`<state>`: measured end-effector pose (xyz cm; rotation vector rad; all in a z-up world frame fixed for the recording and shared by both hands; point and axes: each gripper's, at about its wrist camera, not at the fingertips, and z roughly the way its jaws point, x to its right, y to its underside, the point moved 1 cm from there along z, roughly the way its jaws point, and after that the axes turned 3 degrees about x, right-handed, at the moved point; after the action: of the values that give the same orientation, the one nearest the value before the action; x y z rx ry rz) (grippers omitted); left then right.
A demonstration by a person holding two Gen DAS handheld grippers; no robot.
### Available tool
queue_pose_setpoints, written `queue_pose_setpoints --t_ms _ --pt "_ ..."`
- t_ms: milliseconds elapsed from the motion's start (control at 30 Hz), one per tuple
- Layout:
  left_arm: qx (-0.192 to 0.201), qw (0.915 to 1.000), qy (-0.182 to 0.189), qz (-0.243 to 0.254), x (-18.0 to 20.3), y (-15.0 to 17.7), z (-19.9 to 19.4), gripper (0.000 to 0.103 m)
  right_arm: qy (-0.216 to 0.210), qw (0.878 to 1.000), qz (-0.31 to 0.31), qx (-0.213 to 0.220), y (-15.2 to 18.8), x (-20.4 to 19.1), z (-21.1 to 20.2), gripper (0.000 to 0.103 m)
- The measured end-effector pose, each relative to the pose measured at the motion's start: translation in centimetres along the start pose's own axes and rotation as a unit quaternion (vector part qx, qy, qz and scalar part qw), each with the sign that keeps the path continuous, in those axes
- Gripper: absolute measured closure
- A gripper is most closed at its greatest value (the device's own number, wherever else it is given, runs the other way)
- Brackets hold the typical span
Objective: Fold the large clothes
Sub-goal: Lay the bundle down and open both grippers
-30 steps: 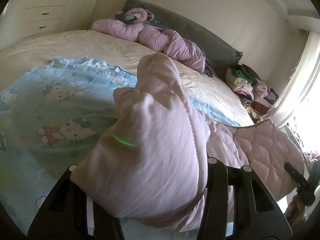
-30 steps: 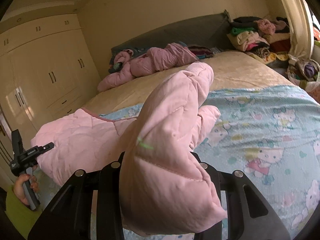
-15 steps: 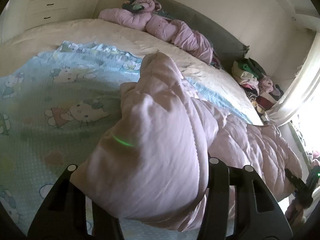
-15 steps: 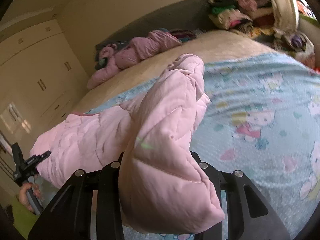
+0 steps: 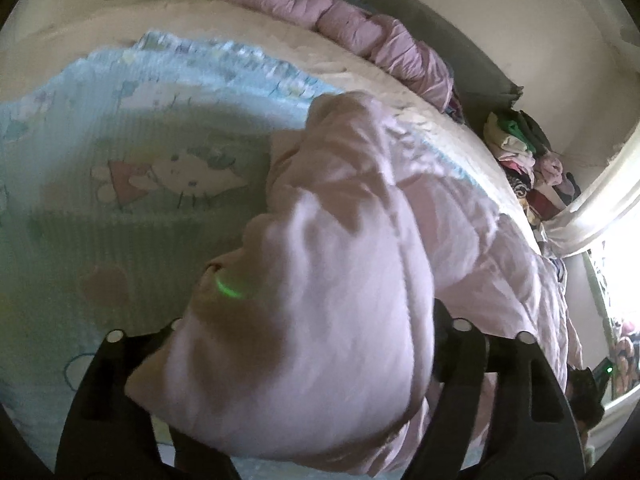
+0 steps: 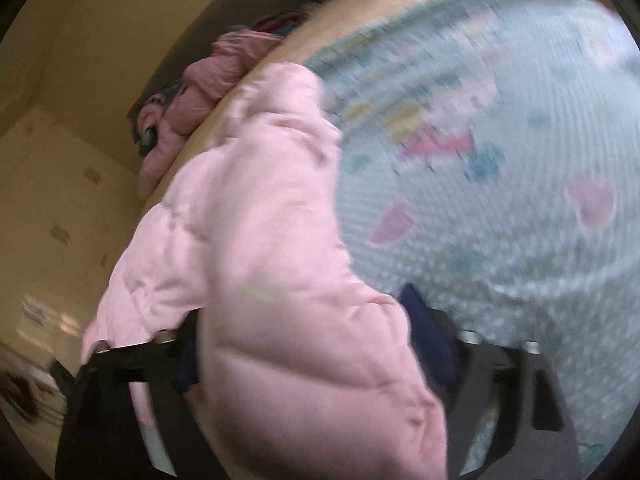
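Two views, catalogued one after the other.

Left wrist view
- Item: pink quilted jacket, one puffy end bunched between the black fingers of the left gripper.
- Change: a second ago the jaws were pinched narrow on this fabric; now they are opening, with the padding bulging between them and the pads no longer clearly pressing.
- Position: the jacket's bulk lies on the blue cartoon-print blanket, trailing toward the right edge of the bed; earlier it was held higher above the blanket.
- Pose: gripper tilted downward, close over the blanket.
- Meaning: judged a release, with the folded-over part being laid down.

Right wrist view
- Item: the same jacket, another end between the fingers of the right gripper.
- Change: the jaws are opening wide, dark blue pads exposed beside the fabric; the frame is blurred and the horizon has rolled steeply since the earlier picture.
- Position: jacket draped along the blanket's left edge, with blanket filling the right.
- Pose: gripper angled down and rolled, lower over the bed than before.
- Meaning: this fold appears placed; flatness of the layers cannot be told.

Background: crumpled mauve garment at the headboard, apart from the work.
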<state>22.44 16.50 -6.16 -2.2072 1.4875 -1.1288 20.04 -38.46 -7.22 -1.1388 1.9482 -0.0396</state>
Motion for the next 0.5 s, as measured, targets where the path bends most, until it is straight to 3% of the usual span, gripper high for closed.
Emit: queue_pose_setpoints --t_ms 133,300,400,500 --pt "-0.007 0.9998 0.002 -0.020 -1.0 0.2 0.3 0.021 0.005 1.000 -0.013 0.002 0.1 -0.4 -0.6 0.011" --pt "0.009 0.9998 -0.016 -0.006 -0.3 0.4 -1.2 0.019 0.036 0.998 -0.040 0.019 0.1 -1.1 -2.6 0.007" --pt "0.027 0.9987 -0.041 0.013 0.3 0.5 -2.9 0.019 0.062 0.994 -0.080 0.047 0.1 -2.0 -5.1 0.005" --pt "0.049 0.9971 -0.052 0.025 0.8 0.6 -4.9 0.014 0.059 0.990 -0.090 0.086 -0.2 -2.4 -8.2 0.004"
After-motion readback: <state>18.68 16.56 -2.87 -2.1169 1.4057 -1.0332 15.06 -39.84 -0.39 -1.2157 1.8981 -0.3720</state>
